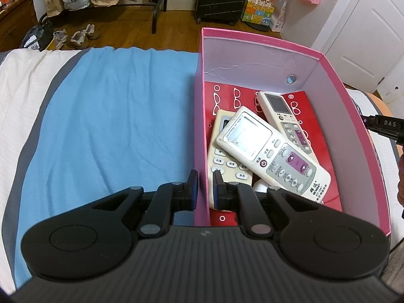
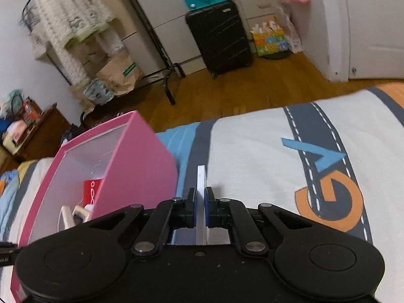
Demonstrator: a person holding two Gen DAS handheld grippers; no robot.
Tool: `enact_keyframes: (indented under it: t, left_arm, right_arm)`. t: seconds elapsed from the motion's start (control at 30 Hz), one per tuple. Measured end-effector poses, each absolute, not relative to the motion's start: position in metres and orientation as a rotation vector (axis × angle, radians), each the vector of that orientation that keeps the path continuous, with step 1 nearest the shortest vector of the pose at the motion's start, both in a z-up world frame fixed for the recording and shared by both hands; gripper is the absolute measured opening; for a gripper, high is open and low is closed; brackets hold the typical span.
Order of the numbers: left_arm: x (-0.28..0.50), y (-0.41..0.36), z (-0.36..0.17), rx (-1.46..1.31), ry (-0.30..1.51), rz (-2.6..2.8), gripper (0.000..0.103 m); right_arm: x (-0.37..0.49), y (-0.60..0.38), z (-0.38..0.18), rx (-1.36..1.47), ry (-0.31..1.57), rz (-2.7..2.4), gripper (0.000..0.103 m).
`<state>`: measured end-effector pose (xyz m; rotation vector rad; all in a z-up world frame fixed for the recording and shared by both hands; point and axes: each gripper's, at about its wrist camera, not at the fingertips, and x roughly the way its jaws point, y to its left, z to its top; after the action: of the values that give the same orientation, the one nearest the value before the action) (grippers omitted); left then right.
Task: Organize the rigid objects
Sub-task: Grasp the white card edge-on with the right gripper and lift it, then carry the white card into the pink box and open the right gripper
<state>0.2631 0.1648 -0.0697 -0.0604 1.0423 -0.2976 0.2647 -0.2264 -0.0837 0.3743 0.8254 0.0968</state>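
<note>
A pink box (image 1: 358, 116) stands on the bed and holds three white remote controls (image 1: 272, 149) on a red liner. My left gripper (image 1: 205, 186) is shut on the box's near left wall, one finger outside and one inside. My right gripper (image 2: 200, 199) is shut on a thin white flat object (image 2: 201, 181), held edge-on above the bedsheet to the right of the pink box (image 2: 136, 161). The right gripper also shows at the far right of the left wrist view (image 1: 383, 126).
A blue blanket (image 1: 111, 116) covers the bed left of the box. A patterned white sheet (image 2: 265, 156) lies to its right. Beyond the bed edge are wooden floor, a black suitcase (image 2: 219, 38), a clothes rack (image 2: 151, 50), paper bags and shoes (image 1: 80, 36).
</note>
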Motion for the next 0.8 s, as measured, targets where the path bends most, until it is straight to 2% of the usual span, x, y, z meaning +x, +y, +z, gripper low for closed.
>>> enact_keyframes:
  t: [0.3,0.6,0.8]
  left_arm:
    - [0.262,0.166,-0.07,-0.063,1.038,-0.3,0.01]
    - [0.258,0.161,-0.068,-0.03,1.026,-0.291,0.008]
    - [0.259,0.161,-0.067,-0.021,1.025,-0.289,0.008]
  right_arm:
    - [0.257,-0.224,-0.075,0.351,0.793,0.096,0.008]
    - [0.221,-0.155,-0.012,0.094,0.497,0.363,0.008]
    - [0.238,-0.1,0.006,-0.099,0.534,0.482,0.008]
